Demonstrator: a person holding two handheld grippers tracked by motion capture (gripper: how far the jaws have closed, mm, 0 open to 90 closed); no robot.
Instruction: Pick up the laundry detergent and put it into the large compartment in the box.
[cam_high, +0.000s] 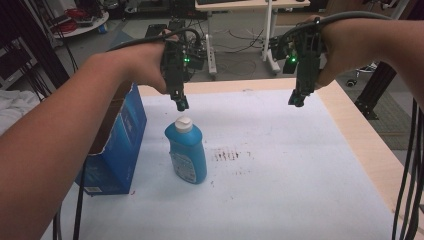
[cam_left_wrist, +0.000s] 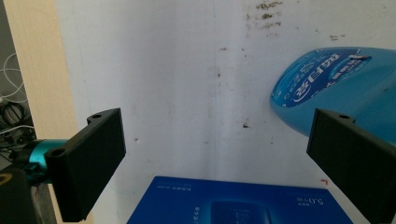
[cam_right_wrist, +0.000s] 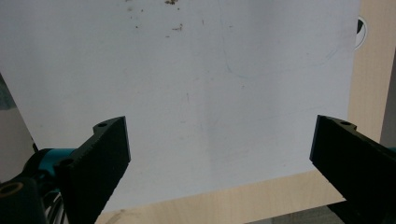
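A: Two tools logged in the high view. Left tool hangs in the upper middle of the frame, just above and behind the bottle's white cap, not touching it.

B: Jaw state?

A: Left gripper view shows its jaws wide apart, nothing between them. Right tool, upper right of the frame, hangs over bare white sheet; its jaws are spread wide too, nothing held.

B: Bottle position?

A: Blue bottle stands upright, centre-left on the tabletop, beside the open blue box at its left, a gap between them. Brown smudges lie right of the bottle.
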